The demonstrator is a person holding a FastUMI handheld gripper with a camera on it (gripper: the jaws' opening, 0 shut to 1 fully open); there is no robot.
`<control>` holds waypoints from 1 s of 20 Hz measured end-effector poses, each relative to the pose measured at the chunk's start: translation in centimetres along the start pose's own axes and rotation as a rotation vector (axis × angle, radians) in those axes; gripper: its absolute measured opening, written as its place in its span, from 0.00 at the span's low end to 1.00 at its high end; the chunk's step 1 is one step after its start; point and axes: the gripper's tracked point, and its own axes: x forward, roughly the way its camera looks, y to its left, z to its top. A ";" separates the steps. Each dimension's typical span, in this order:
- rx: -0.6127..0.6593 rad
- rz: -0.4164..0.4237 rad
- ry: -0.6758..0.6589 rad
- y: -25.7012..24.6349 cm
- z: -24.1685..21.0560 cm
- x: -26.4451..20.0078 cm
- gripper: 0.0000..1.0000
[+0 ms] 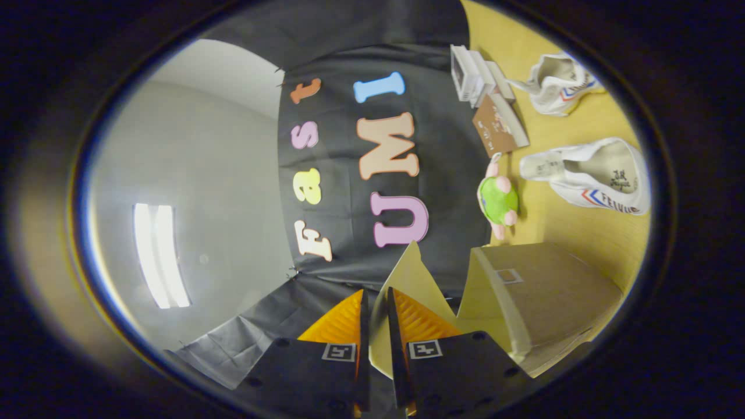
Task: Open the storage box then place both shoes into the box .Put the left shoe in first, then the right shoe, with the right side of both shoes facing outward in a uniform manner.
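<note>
The whole scene appears turned on its side. My gripper [376, 294] is shut on the pale lid flap [410, 273] of the brown cardboard storage box [553, 297]. The flap runs between the two fingers and stands lifted away from the box body, which lies just to the right of the fingers. Beyond the box, two white shoes with red and blue stripes rest on the wooden table [582, 233]. The nearer shoe [599, 174] shows its opening, while the farther shoe [559, 84] lies crumpled beside it.
A green and pink plush toy [497, 201] sits against the black cloth wall between the box and the shoes. Farther along the wall are a brown card [495, 125] and small white boxes [474, 73]. Left of the cloth is a grey wall with a ceiling lamp [160, 256].
</note>
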 end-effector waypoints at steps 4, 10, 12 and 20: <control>-0.107 0.053 0.094 4.4 -5.0 1.4 0.22; -0.138 0.097 0.238 6.5 -12.6 2.2 0.24; -0.130 0.111 0.288 6.6 -15.2 2.0 0.24; -0.161 0.082 0.423 3.9 -22.5 1.1 0.22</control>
